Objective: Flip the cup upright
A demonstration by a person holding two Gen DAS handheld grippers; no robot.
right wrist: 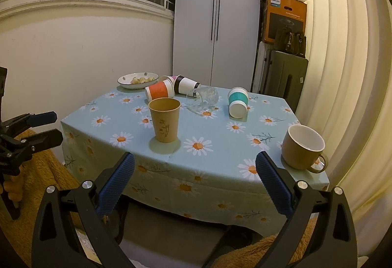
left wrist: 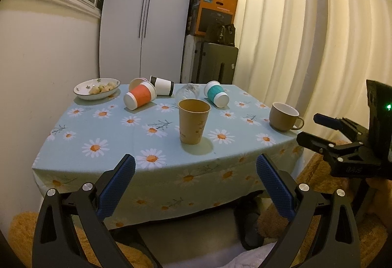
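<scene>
Both claws released, fingers spread wide, gripping nothing, held off the near edge of the tabletop (left wrist: 117, 135). Left claw (left wrist: 196, 184) centred in its own view; right claw (right wrist: 195, 183) likewise. Each also shows at the edge of the other's view, fingers apart.

Tabletop has light blue daisy cloth. Containers:
- brown paper cup (left wrist: 194, 121) upright, near front centre, mouth up, inside looks empty.
- tan mug (right wrist: 302, 149) upright at the right front corner, handle to the right, white interior, looks empty.
- orange-sleeved cup (left wrist: 140, 98) on its side, back left, base toward camera.
- white cup with black band (left wrist: 162, 85) on its side, just behind the orange one, touching or nearly so.
- pink-edged cup (right wrist: 171, 78) mostly hidden behind those two, on its side as far as can be told.
- teal-sleeved cup (right wrist: 237, 102) on its side, back right, base toward camera, apart from the others.
- clear glass (right wrist: 203, 100) on its side between the brown cup and the teal one, open mouth toward the left, empty.
- white bowl (left wrist: 80, 94) at the back left corner, upright, holds small pale lumps of food; kind cannot be told.

Cupboard, boxes, suitcase and curtain behind.
</scene>
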